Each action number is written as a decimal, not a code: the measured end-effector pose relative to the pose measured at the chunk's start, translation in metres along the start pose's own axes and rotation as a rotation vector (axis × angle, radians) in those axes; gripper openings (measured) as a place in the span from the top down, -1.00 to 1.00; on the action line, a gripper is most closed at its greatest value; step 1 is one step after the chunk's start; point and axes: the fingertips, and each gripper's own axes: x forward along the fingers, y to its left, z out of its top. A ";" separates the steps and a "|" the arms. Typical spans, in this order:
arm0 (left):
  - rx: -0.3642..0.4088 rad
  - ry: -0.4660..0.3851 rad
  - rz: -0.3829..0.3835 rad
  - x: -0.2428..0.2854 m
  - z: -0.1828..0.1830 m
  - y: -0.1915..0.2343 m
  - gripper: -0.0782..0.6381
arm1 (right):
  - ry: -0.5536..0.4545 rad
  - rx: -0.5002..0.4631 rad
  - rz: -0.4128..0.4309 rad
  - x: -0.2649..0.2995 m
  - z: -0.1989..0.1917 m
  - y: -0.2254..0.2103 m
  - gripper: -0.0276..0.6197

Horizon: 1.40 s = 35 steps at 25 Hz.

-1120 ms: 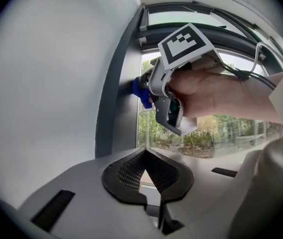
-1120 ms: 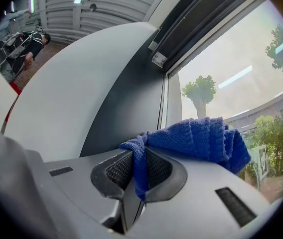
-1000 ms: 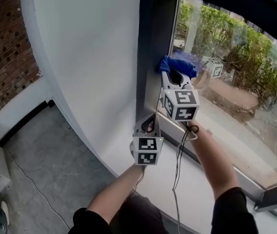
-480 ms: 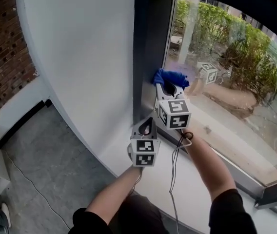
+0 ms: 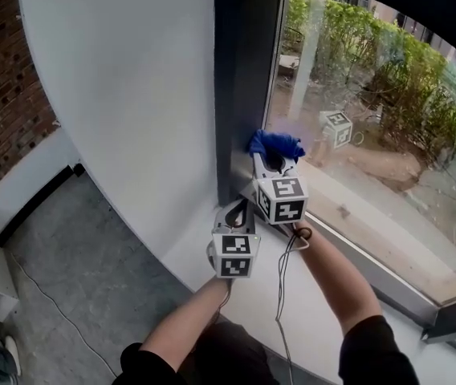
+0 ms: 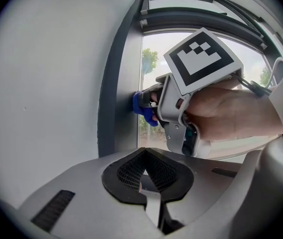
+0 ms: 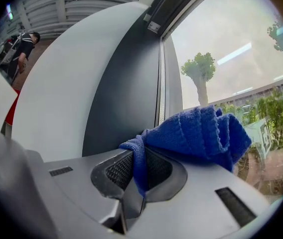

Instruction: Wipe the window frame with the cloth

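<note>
A blue cloth (image 5: 275, 143) is bunched against the dark grey window frame (image 5: 240, 79), low on its upright. My right gripper (image 5: 269, 157) is shut on the cloth (image 7: 201, 135), a fold of which is pinched between the jaws and spills over them. The frame upright (image 7: 126, 103) fills the middle of the right gripper view. My left gripper (image 5: 235, 209) hangs below and left of the right one, shut with nothing in it, its jaws closed together in the left gripper view (image 6: 142, 176). That view also catches the cloth (image 6: 142, 107) touching the frame (image 6: 112, 93).
A white curved wall (image 5: 124, 87) meets the frame on the left. A white sill (image 5: 308, 295) runs under the glass (image 5: 372, 119). The grey floor (image 5: 75, 279) with a thin cable lies lower left, a brick wall (image 5: 3, 70) beyond. A distant person (image 7: 24, 49) stands indoors.
My right gripper has slid the cloth down the frame upright, toward the sill. The left gripper has drifted slightly down with it.
</note>
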 end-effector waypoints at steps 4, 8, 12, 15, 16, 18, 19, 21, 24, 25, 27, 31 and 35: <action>0.018 0.012 0.011 -0.001 -0.005 0.008 0.76 | 0.068 0.038 0.018 0.001 -0.021 0.001 0.82; 0.020 0.017 0.017 -0.003 -0.008 0.012 0.76 | 0.186 0.057 0.041 0.000 -0.048 0.004 0.82; 0.018 0.022 0.013 -0.005 -0.011 0.011 0.76 | 0.299 0.072 0.061 0.002 -0.072 0.009 0.82; 0.020 0.024 0.007 -0.006 -0.013 0.007 0.76 | 0.370 0.079 0.092 0.001 -0.093 0.012 0.82; 0.024 0.025 0.005 -0.006 -0.013 0.007 0.77 | 0.386 0.079 0.097 0.000 -0.099 0.013 0.82; 0.031 0.028 0.002 -0.007 -0.014 0.007 0.76 | 0.433 0.095 0.109 -0.001 -0.111 0.016 0.82; 0.033 0.032 0.002 -0.008 -0.015 0.007 0.76 | 0.466 0.108 0.119 -0.001 -0.119 0.018 0.82; 0.032 0.040 0.002 -0.009 -0.017 0.008 0.76 | 0.532 0.129 0.136 -0.002 -0.134 0.021 0.82; 0.038 0.047 -0.004 -0.009 -0.019 0.007 0.76 | 0.597 0.158 0.138 -0.002 -0.147 0.023 0.82; 0.040 0.048 -0.004 -0.009 -0.020 0.007 0.76 | 0.612 0.165 0.137 -0.001 -0.150 0.023 0.82; 0.042 0.054 -0.005 -0.009 -0.022 0.007 0.76 | 0.637 0.171 0.134 0.001 -0.154 0.022 0.82; 0.030 0.061 -0.002 -0.012 -0.024 0.010 0.76 | 0.693 0.150 0.145 -0.001 -0.160 0.024 0.82; 0.025 0.058 -0.008 -0.013 -0.020 0.009 0.76 | 0.715 0.103 0.136 -0.005 -0.165 0.025 0.82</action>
